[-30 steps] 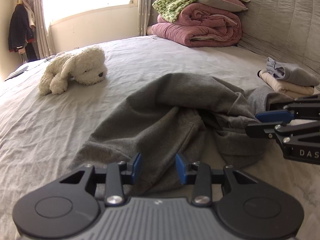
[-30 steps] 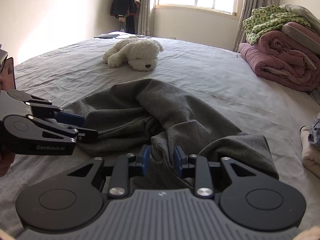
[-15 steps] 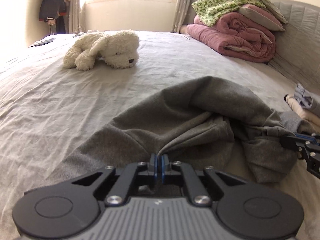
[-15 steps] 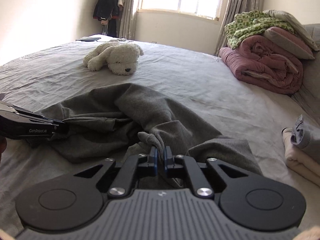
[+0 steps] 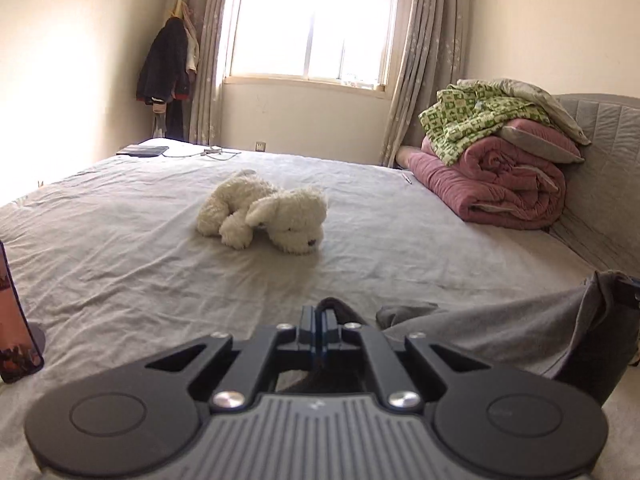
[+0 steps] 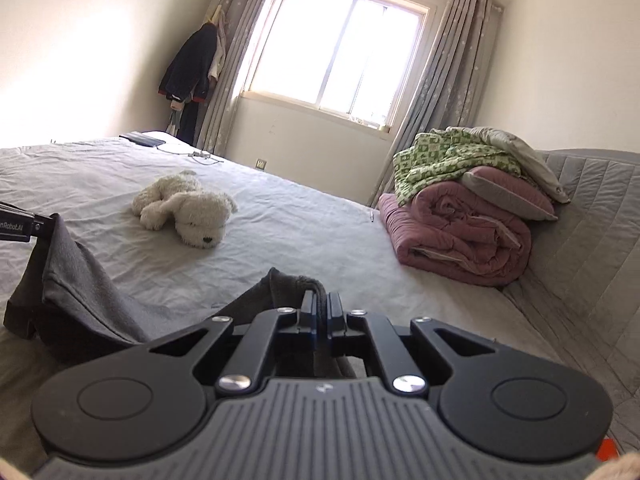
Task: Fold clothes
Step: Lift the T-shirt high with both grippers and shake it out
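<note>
- The left tool (image 5: 316, 320) is closed on a fold of the grey garment (image 5: 500, 336); its fingers meet with a dark loop of cloth poking up just past them.
- The right tool (image 6: 319, 314) likewise grips the garment, with a thicker wad of grey cloth pinched between its fingers and curling over to their left.
- Each tool shows in the other's view only at the frame edge: the left tool's side as a black bar with part of a printed label at far left, the right tool as a dark shape with a blue bit at far right, mostly behind the cloth.
- The garment hangs lifted between the two tools, above the bed (image 5: 120, 240). The stretch of cloth sags from one grip to the other, lighter grey on the lit face and near black in the shaded folds below.
- What kind of garment it is cannot be told; its lower part is hidden behind the tool bodies.
- A white plush dog (image 6: 184, 208) lies on the sheet well beyond the cloth.
- A pink quilt (image 6: 460, 236) with a green patterned blanket (image 6: 444, 156) on top is stacked by the padded headboard (image 6: 592, 208).
- An upright, phone-like object (image 5: 12, 320) is cut off at the left edge of the left view.
</note>
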`<state>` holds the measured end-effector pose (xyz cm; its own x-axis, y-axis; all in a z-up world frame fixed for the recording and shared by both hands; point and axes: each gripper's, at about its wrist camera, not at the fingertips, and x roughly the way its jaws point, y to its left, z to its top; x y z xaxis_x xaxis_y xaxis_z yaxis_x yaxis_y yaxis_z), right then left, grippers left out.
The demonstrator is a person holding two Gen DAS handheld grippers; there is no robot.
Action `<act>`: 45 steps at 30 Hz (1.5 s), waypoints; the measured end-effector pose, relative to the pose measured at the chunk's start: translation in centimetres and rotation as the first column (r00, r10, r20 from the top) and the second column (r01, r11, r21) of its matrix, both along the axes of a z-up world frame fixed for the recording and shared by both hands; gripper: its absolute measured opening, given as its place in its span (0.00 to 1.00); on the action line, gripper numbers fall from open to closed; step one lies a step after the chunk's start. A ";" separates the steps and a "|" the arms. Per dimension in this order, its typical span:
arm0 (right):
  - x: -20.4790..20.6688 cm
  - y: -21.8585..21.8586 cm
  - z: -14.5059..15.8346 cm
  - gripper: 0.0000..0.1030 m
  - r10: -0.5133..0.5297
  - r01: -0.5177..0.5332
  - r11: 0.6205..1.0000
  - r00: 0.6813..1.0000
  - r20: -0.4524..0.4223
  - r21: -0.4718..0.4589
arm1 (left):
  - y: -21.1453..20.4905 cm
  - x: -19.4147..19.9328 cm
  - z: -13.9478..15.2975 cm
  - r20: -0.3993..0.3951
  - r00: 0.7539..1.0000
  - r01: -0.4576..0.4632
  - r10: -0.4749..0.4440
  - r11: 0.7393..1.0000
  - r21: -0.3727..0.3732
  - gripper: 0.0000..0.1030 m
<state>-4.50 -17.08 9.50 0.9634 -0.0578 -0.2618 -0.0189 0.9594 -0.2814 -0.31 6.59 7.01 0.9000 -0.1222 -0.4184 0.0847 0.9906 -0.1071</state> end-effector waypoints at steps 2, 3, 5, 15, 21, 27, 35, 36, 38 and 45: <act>-0.8 -0.1 1.5 0.04 -0.008 0.008 1.000 0.999 0.032 -0.012 | 0.4 -1.4 2.0 0.044 0.999 -0.001 0.000 1.000 0.019 0.02; -1.4 -0.2 2.3 0.04 -0.011 0.012 1.000 0.999 0.050 -0.014 | 0.6 -2.1 2.9 0.066 0.998 -0.003 0.001 1.000 0.028 0.02; -2.6 -0.3 3.8 0.04 -0.016 0.018 1.000 0.996 0.086 -0.022 | 1.0 -3.3 4.8 0.103 0.995 -0.011 0.007 0.999 0.039 0.02; -6.8 -1.4 10.8 0.02 -0.032 0.042 0.998 0.969 0.244 -0.039 | 1.5 -8.2 13.5 0.281 0.960 -0.036 0.013 0.997 0.074 0.02; -6.3 -1.7 12.9 0.02 -0.041 0.056 0.997 0.957 0.288 -0.044 | 1.0 -10.6 17.8 0.369 0.929 -0.055 0.019 0.995 0.088 0.02; -5.7 -2.1 14.9 0.02 -0.051 0.071 0.996 0.942 0.332 -0.049 | 0.3 -11.0 21.6 0.434 0.901 -0.076 0.024 0.992 0.103 0.02; -2.9 -2.4 15.9 0.02 -0.068 0.094 0.994 0.933 0.352 -0.058 | -1.3 -4.6 22.7 0.415 0.909 -0.106 0.035 0.983 0.150 0.02; -1.7 -2.4 15.4 0.02 -0.073 0.099 0.993 0.937 0.341 -0.061 | -1.7 -3.3 22.3 0.407 0.913 -0.111 0.035 0.980 0.165 0.02; 0.6 -2.4 14.3 0.02 -0.082 0.108 0.992 0.945 0.317 -0.067 | -2.3 -0.9 21.5 0.390 0.920 -0.120 0.036 0.974 0.193 0.02; 8.6 -2.3 10.5 0.02 -0.115 0.139 0.986 0.965 0.234 -0.090 | -4.6 7.6 18.7 0.331 0.943 -0.147 0.044 0.945 0.293 0.02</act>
<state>4.11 -19.38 19.99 0.9798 -0.1988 -0.0231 0.1771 0.9149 -0.3628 7.24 1.99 25.72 0.9917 0.0605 -0.1132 -0.0341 0.9744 0.2221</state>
